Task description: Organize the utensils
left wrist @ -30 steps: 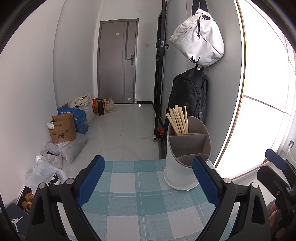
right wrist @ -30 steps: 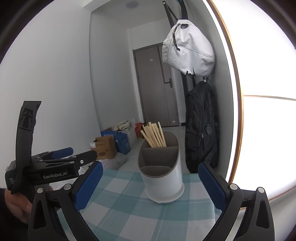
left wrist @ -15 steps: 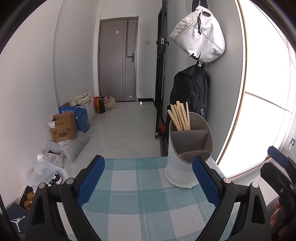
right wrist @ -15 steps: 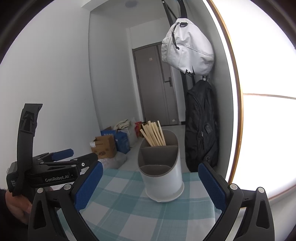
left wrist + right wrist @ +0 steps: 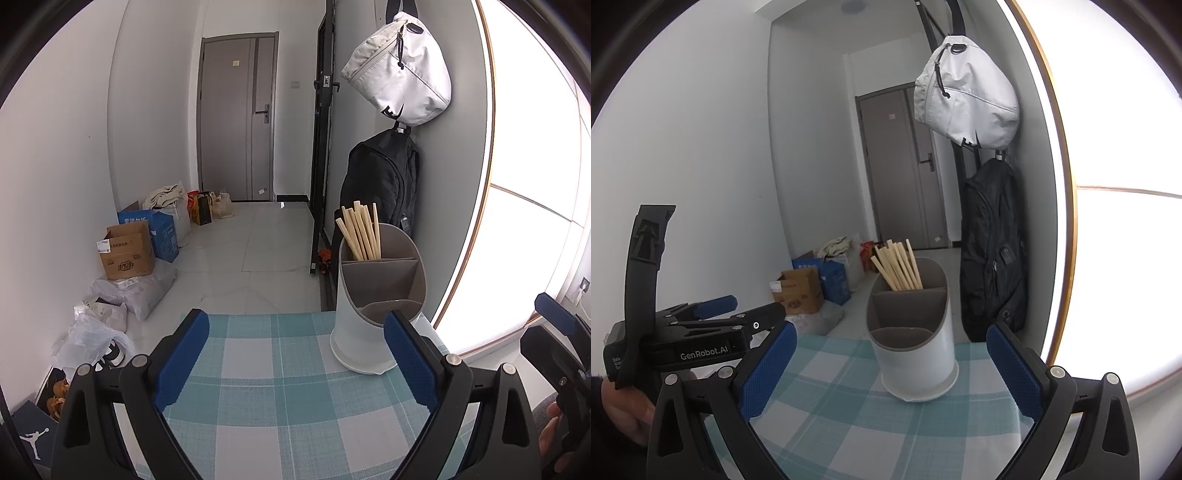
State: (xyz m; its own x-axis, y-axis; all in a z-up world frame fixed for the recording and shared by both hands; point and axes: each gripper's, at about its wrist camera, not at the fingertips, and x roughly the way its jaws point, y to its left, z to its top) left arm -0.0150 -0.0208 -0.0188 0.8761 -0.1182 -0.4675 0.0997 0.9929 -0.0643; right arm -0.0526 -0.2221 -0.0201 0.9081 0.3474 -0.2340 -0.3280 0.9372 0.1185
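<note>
Utensil holder (image 5: 376, 306) stands upright on the checked bench (image 5: 280, 398), toward its far right edge. Chopsticks (image 5: 360, 232) already sit bunched in its rear compartment; the middle and front compartments look empty. No loose utensils show on the bench, so sorting looks done or nearly so. Your left gripper (image 5: 295, 354) and right gripper (image 5: 892, 365) both hang short of the holder, jaws spread wide, carrying nothing.
</note>
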